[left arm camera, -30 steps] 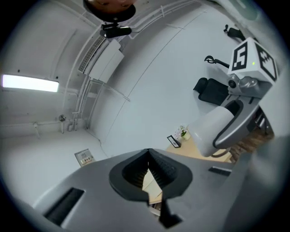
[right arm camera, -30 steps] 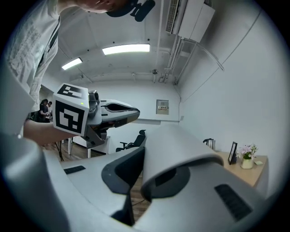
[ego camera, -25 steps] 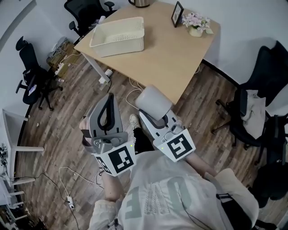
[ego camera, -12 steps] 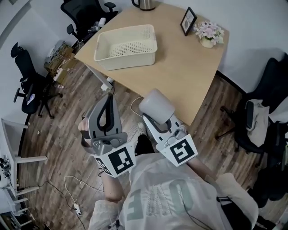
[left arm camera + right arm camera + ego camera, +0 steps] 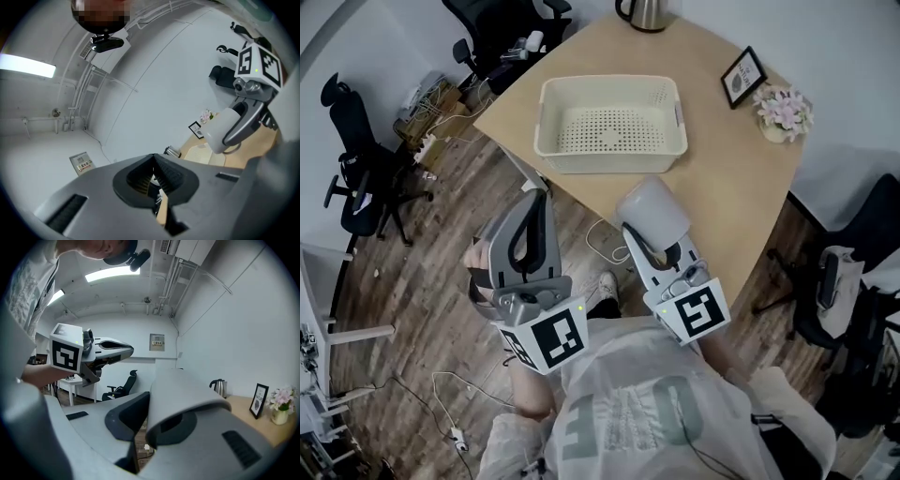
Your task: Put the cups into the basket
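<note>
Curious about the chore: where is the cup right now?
In the head view, the cup is clamped in the right hand-held gripper, by the table edge, just short of the basket.

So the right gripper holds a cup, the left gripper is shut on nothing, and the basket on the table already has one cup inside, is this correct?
Not quite: the basket is empty; the head view shows its perforated bottom bare. The rest stands: the right gripper holds the cup, and the left gripper is shut on nothing.
</note>
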The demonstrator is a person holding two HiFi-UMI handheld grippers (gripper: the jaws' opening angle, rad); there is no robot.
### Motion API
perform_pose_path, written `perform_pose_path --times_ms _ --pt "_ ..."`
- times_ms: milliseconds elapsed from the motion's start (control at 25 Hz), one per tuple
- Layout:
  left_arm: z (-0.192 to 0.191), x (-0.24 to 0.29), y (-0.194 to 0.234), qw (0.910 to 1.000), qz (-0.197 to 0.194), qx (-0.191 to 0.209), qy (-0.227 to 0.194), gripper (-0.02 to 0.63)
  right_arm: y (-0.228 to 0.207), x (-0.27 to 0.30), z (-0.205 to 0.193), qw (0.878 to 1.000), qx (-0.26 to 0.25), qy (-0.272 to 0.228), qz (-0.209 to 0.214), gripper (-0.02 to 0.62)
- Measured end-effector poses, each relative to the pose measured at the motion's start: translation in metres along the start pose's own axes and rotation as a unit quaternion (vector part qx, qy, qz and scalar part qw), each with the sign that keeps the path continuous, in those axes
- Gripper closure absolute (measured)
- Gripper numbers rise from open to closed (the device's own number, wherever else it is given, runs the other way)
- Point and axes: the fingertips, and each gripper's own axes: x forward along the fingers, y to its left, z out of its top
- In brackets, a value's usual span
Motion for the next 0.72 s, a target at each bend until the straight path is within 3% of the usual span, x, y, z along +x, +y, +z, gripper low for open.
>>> perform_pose_path --times_ms 120,400,720 --pt "-0.029 0.025 0.015 0.9998 0.0 0.018 0.0 0.597 -0.012 0.04 0.0 1.0 -0.019 -0.008 -0.012 0.561" --pt "-0.063 0.067 0.041 0.9998 -0.006 0.002 -0.019 0.597 -0.028 0.094 0.0 0.999 -0.019 0.006 -0.031 0.561" --pt "-0.09 0.105 0.043 0.999 -0.028 -0.034 -0.004 0.597 -0.053 0.123 0.008 0.999 -0.015 0.016 -0.044 0.561"
